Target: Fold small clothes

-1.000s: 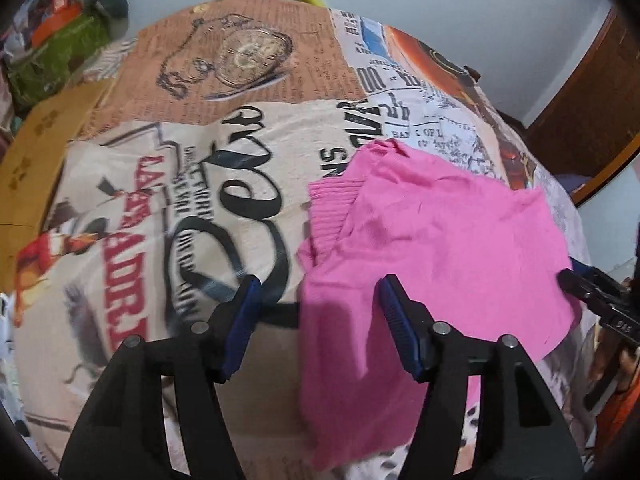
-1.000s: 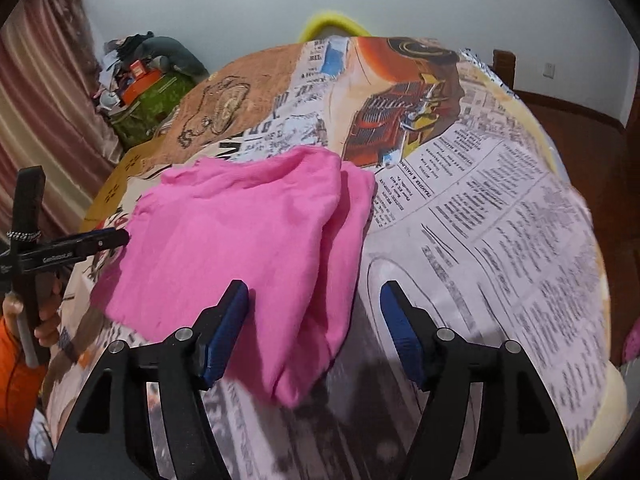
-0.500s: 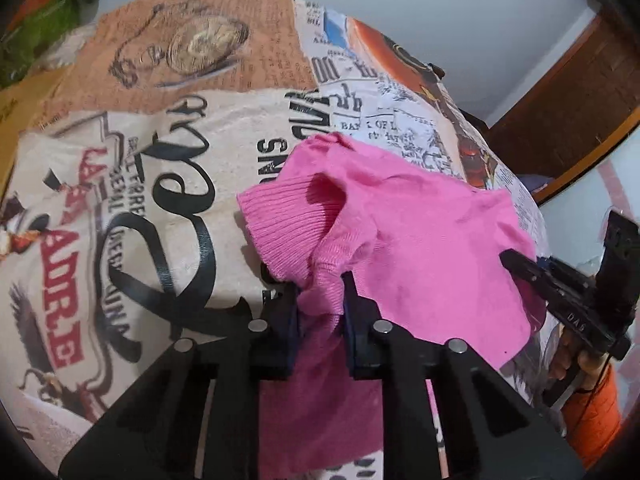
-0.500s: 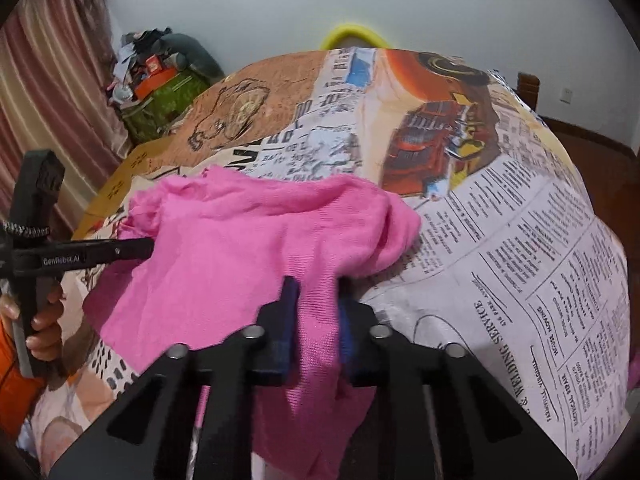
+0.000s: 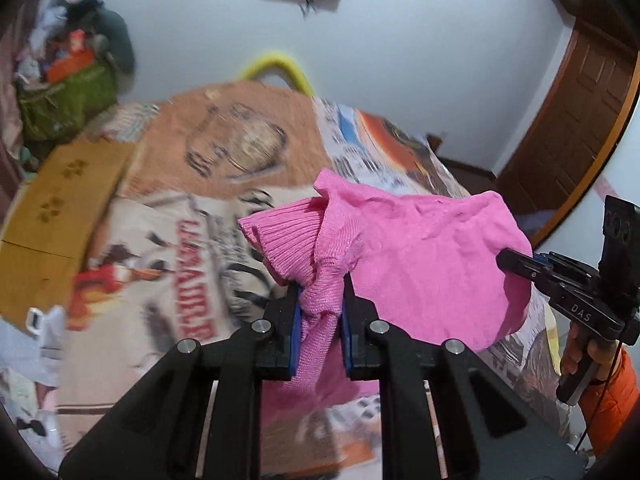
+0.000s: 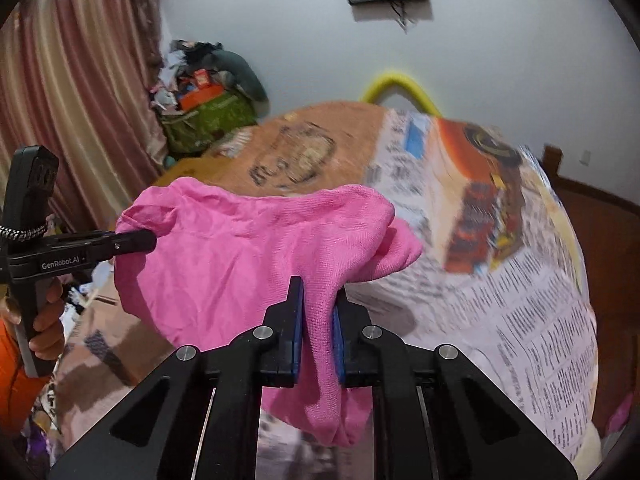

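A small pink knit garment (image 5: 424, 264) hangs in the air between my two grippers, above a bed with a newspaper-print cover (image 5: 224, 160). My left gripper (image 5: 320, 300) is shut on its edge beside the ribbed cuff (image 5: 284, 240). My right gripper (image 6: 318, 312) is shut on the opposite edge of the garment (image 6: 240, 256). In the left wrist view the right gripper (image 5: 516, 262) shows at the right, pinching the cloth. In the right wrist view the left gripper (image 6: 140, 240) shows at the left, also on the cloth.
The bed cover (image 6: 500, 264) spreads under the garment. A green bag piled with clothes (image 6: 208, 116) stands at the far left by a pink curtain (image 6: 80, 100). A yellow hoop (image 6: 400, 84) is behind the bed. A wooden door (image 5: 576, 112) is at the right.
Both grippers shut on opposite edges of the pink garment, then lifted it off the bed cover; it now hangs stretched between them.
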`<state>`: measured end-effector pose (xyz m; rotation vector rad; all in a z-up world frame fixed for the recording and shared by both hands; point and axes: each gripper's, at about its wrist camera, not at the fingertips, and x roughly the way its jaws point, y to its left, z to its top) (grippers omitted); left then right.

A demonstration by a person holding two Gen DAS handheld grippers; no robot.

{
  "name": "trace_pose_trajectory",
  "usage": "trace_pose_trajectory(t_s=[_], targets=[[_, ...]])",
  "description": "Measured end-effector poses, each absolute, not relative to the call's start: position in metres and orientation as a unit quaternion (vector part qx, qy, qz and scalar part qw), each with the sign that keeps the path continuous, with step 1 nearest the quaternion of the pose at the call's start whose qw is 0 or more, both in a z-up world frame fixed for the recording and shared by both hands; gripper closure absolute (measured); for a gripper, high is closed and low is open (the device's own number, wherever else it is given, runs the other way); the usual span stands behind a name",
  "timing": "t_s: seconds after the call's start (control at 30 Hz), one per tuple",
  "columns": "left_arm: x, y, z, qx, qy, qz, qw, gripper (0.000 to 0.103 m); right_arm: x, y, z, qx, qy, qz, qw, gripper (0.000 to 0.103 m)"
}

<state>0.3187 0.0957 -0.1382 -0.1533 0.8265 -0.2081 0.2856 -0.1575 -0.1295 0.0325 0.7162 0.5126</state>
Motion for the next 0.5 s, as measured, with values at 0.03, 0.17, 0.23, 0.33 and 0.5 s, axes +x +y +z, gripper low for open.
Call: trace_pose_trajectory(t_s=[0.03, 0.17, 0.23, 0.33, 0.5], targets=[[0.313, 0.104, -0.132, -0.071, 0.394, -0.092, 0.912, 0.088, 0.284, -0.148, -0.124, 0.013, 0.341, 0.255, 0.905, 0.092], [0.289, 0.142, -0.117, -0.061, 0.379, -0.057, 0.922, 0.088, 0.281, -0.11, -0.113, 0.009, 0.33, 0.282, 0.901, 0.092], [0.282, 0.159, -0.118, -0.065, 0.381, -0.044, 0.921, 0.088, 0.282, -0.092, -0.114, 0.009, 0.331, 0.294, 0.897, 0.092], [0.276, 0.186, -0.127, -0.075, 0.394, -0.024, 0.916, 0.088, 0.279, -0.067, -0.12, 0.008, 0.338, 0.311, 0.888, 0.092], [0.286, 0.218, -0.175, -0.088, 0.453, -0.006, 0.887, 0.088, 0.288, -0.033, -0.147, 0.0, 0.368, 0.328, 0.87, 0.092]])
